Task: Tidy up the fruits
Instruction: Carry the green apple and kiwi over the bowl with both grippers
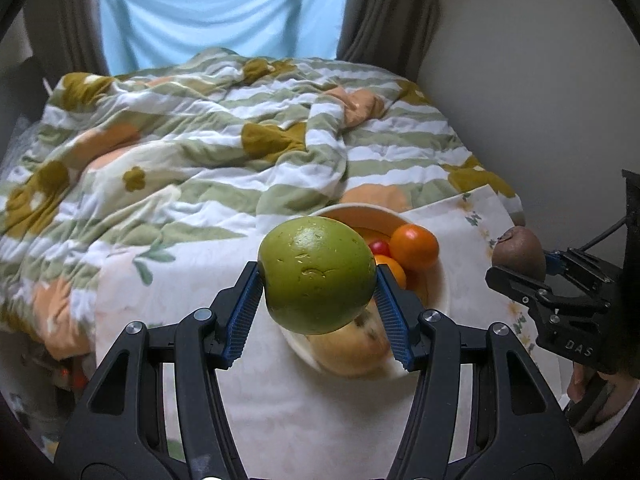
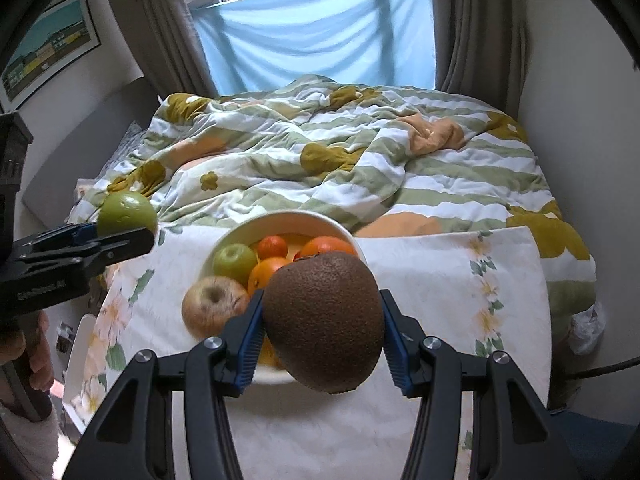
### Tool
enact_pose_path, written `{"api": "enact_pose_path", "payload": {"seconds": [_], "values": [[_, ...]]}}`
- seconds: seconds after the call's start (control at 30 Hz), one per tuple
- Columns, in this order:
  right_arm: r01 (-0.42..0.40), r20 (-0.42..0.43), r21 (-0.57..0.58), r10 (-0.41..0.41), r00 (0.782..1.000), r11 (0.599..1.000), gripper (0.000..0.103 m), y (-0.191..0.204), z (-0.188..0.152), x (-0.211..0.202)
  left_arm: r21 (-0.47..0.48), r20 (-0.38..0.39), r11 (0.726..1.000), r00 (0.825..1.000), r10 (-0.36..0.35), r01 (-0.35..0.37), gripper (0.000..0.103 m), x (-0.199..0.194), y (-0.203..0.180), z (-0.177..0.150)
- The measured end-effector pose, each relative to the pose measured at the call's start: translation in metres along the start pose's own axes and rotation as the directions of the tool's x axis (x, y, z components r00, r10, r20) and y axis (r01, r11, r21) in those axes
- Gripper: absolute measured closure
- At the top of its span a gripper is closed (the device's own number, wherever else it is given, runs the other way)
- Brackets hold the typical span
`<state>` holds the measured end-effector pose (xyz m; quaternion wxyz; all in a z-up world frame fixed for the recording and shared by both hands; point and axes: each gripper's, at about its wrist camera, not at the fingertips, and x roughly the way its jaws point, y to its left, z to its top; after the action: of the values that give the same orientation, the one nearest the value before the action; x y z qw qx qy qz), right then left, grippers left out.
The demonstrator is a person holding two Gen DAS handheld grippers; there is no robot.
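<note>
- My left gripper (image 1: 318, 280) clamps the green apple (image 1: 316, 274), bowl (image 1: 438, 288) just ahead.
- My right gripper (image 2: 322, 320) clamps the kiwi (image 2: 324, 320) above the bowl.
- Risk: both dropping together, fruits colliding, rolling out.

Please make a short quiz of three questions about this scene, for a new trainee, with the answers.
1. True or false: the left gripper is shut on a green apple.
2. Which fruit does the right gripper hold? A) orange B) kiwi C) banana
3. Fill in: a second, smaller green apple lies in the ____.

Key: 1. True. 2. B, the kiwi. 3. bowl.
</note>
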<state>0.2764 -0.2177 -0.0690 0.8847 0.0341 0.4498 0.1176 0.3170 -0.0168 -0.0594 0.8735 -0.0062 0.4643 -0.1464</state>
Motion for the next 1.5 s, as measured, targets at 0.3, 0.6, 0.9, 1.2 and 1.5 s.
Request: {"api": "enact_pose_path", "payload": {"seconds": [0.3, 0.6, 0.9, 1.2, 1.5], "values": [[0.040, -0.012, 0.041, -0.039, 0.999, 0.998, 0.053, -0.002, 0.014, 0.027, 0.046, -0.095, 0.997, 0.994, -0.054, 0.059, 0.039, 0.063, 0.011, 0.024], [0.059, -0.035, 0.110, -0.055, 0.998, 0.992, 0.053, -0.012, 0.017, 0.043, 0.110, -0.170, 0.990, 0.983, -0.072, 0.091, 0.039, 0.112, 0.003, 0.034], [0.081, -0.047, 0.140, -0.075, 0.996, 0.987, 0.053, -0.021, 0.016, 0.053, 0.160, -0.209, 0.982, 0.976, -0.067, 0.101, 0.039, 0.132, -0.002, 0.034], [0.085, -0.047, 0.143, -0.079, 0.996, 0.986, 0.053, -0.023, 0.018, 0.055, 0.143, -0.201, 0.983, 0.976, -0.084, 0.114, 0.033, 0.134, 0.002, 0.032], [0.061, -0.045, 0.108, -0.057, 0.997, 0.992, 0.053, -0.015, 0.034, 0.059, 0.111, -0.158, 0.990, 0.985, -0.072, 0.091, 0.000, 0.109, 0.013, 0.031]]}}
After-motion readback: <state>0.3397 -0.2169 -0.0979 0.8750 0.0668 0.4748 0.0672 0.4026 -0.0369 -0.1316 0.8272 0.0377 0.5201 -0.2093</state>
